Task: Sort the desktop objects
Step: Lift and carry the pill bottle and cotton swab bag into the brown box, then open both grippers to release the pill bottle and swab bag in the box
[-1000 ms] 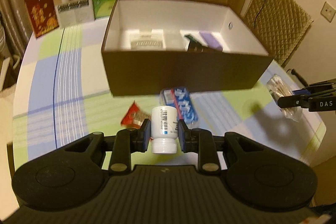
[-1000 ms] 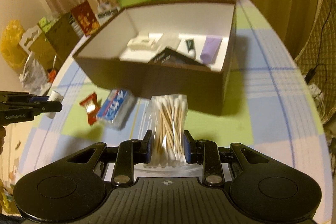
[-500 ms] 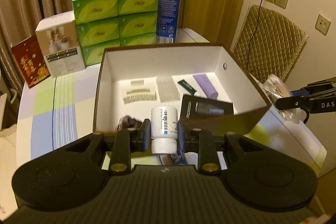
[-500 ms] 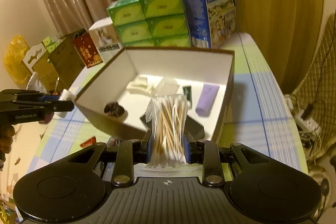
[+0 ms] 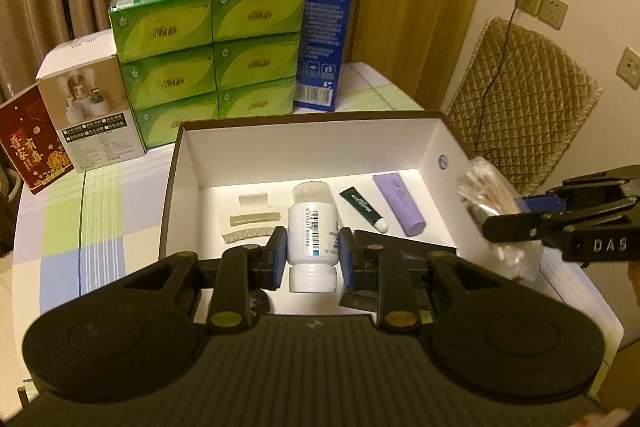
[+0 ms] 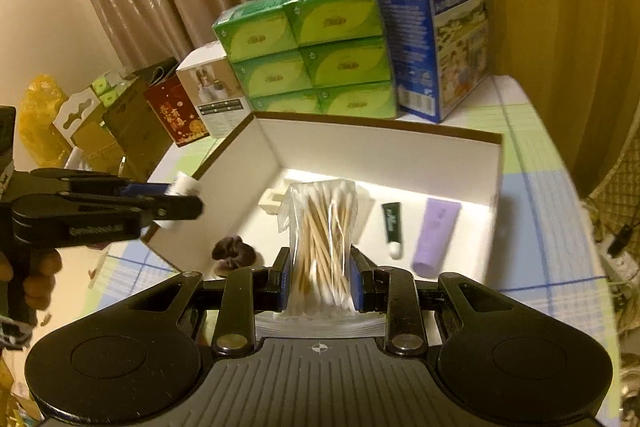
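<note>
1. Your left gripper (image 5: 313, 253) was clamped on a white pill bottle (image 5: 313, 233), pads on the sides of its labelled body, cap end toward the camera. It hung above the open box (image 5: 304, 139), over the near part of the floor.
2. Your right gripper (image 6: 319, 283) was closed on a clear bag of cotton swabs (image 6: 322, 227), squeezed low down, also over the box.
3. The bottle looked rigid and light, but its smooth round wall could twist or slip; a grip across the middle of the body suited it.
4. The bag looked very light and soft; its film crumples, so pinching the packed bundle, not loose film, held best.
5. A hair clip (image 5: 250, 223), green tube (image 5: 364, 209) and purple tube (image 5: 399, 203) lay on the box floor.
</note>
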The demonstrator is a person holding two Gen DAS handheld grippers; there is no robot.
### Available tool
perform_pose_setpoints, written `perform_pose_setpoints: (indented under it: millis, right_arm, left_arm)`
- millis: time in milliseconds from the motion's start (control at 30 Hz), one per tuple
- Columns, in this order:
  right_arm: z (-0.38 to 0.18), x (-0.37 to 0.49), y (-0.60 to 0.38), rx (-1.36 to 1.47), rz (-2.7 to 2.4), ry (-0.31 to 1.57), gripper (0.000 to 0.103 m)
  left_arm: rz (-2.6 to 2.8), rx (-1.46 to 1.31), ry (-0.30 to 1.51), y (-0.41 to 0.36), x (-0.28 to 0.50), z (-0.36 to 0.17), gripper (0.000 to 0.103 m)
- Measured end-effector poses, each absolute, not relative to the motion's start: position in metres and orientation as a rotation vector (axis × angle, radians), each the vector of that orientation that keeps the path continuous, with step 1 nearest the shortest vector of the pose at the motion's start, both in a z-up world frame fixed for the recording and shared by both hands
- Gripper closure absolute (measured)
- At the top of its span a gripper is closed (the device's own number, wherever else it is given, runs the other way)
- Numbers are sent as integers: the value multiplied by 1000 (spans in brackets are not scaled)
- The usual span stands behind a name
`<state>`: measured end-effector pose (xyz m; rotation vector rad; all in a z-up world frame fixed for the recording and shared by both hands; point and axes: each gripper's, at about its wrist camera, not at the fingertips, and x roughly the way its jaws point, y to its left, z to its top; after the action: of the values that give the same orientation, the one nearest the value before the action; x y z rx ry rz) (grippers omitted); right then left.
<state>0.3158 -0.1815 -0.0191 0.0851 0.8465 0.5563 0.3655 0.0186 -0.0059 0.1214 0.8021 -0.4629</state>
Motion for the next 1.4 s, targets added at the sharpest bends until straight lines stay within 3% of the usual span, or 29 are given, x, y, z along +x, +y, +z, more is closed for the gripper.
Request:
perform_pose_setpoints:
  millis: [800, 1400]
  right_arm:
    - [-86, 396, -102, 153, 510, 1041, 77]
    - [-106, 416, -93, 179, 483, 1094, 77]
  left_arm:
    - [-408, 174, 974, 24, 450, -65, 81]
    - [-403, 223, 1026, 20, 473, -87, 80]
